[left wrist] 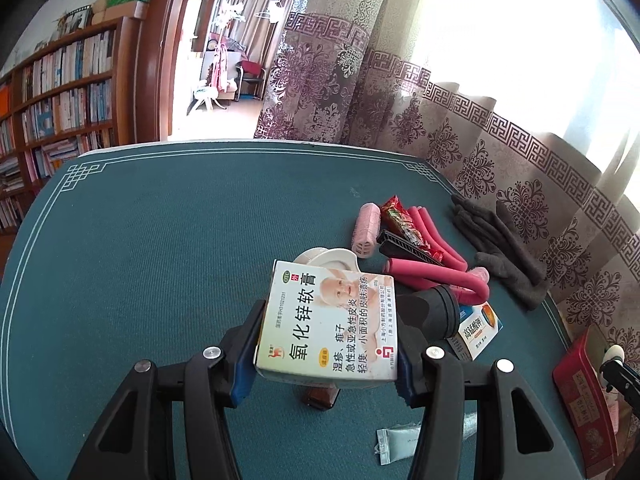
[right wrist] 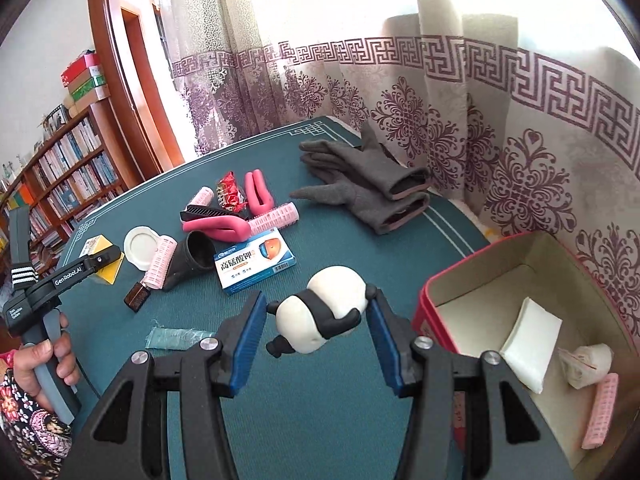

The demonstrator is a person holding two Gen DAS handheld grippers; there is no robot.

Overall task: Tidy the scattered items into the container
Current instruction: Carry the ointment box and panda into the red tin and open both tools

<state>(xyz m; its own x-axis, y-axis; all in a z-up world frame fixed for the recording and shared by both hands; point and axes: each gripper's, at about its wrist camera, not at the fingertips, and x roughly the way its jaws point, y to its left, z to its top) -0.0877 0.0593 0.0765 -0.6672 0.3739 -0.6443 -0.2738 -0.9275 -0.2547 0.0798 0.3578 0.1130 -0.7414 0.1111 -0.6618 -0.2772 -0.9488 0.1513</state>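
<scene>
Our left gripper (left wrist: 326, 354) clamps an ointment box (left wrist: 328, 324) at lower centre. Only the right view shows the red bin's (right wrist: 436, 280) inside, at lower right — and our right gripper (right wrist: 316, 328) pinching a panda (right wrist: 320, 316) just left of it.

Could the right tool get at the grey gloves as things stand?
Probably not yet. The right tool is shut on the panda figure, so its jaws are occupied. The grey gloves lie uncovered ahead on the table; dropping the panda first would free it.
</scene>
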